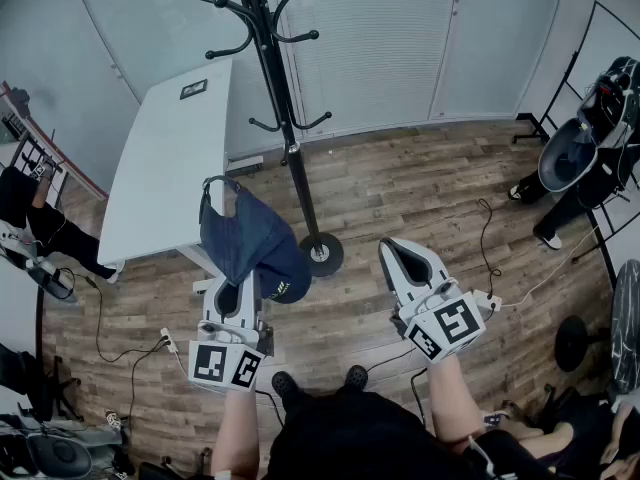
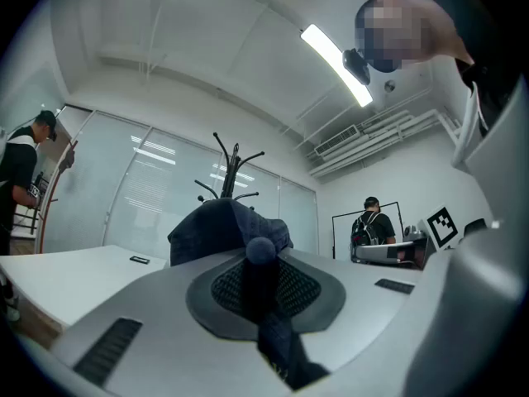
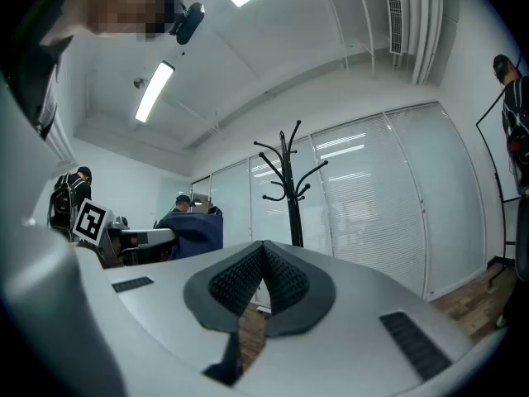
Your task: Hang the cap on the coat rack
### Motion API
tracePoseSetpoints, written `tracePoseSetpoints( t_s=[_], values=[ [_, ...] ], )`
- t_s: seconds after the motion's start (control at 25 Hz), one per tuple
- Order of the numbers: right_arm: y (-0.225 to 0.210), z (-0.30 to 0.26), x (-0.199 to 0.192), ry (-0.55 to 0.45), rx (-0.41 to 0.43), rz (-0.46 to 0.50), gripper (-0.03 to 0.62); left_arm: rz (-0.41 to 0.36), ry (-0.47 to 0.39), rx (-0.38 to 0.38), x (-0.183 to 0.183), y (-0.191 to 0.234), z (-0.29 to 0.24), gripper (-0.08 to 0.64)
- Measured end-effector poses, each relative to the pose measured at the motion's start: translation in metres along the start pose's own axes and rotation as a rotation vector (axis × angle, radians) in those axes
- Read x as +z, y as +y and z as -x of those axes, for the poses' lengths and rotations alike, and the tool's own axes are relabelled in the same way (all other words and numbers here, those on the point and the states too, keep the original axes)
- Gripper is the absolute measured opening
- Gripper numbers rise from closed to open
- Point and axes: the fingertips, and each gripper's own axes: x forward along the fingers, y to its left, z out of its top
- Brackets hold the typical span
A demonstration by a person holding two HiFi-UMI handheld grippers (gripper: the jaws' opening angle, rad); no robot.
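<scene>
1. Left gripper [image 1: 228,308] was clamped on the cap [image 1: 250,243], its jaws nearly together with a fold of dark fabric pinched between them; the cap stood up from the jaws, short of the coat rack [image 1: 283,118] and just left of its round base.
2. Right gripper [image 1: 405,258] had its jaws together on nothing; it sat right of the rack's base, apart from the cap.
3. By my reading the task was partly done: the cap was in hand and off the floor, but on no hook; raising it to a hook and letting go remained.
4. Both forearms reached forward from the body; each gripper pointed up toward the rack, whose hooks showed beyond the jaws.
</scene>
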Motion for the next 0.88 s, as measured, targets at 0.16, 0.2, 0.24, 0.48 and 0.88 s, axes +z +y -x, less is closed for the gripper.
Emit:
tracePoseSetpoints(
  t_s=[0.16, 0.2, 0.24, 0.48, 0.88],
  values=[
    [0.007, 0.005, -0.003, 0.006, 0.007, -0.001, 0.029, -0.001, 0.009, -0.008, -0.002, -0.006, 0.004, 0.04],
    [0.008, 0.007, -0.003, 0.007, 0.009, -0.001, 0.029, 0.001, 0.011, -0.009, -0.003, -0.007, 0.004, 0.04],
    [0.008, 0.009, -0.003, 0.007, 0.011, -0.001, 0.029, 0.002, 0.013, -0.009, -0.004, -0.009, 0.004, 0.04],
    [0.006, 0.02, -0.005, 0.008, 0.028, 0.003, 0.029, 0.0, 0.03, -0.007, -0.012, -0.019, 0.003, 0.04],
    [0.012, 0.031, -0.014, 0.035, 0.063, 0.031, 0.031, 0.014, 0.066, -0.023, -0.031, -0.044, 0.0, 0.04]
  ],
)
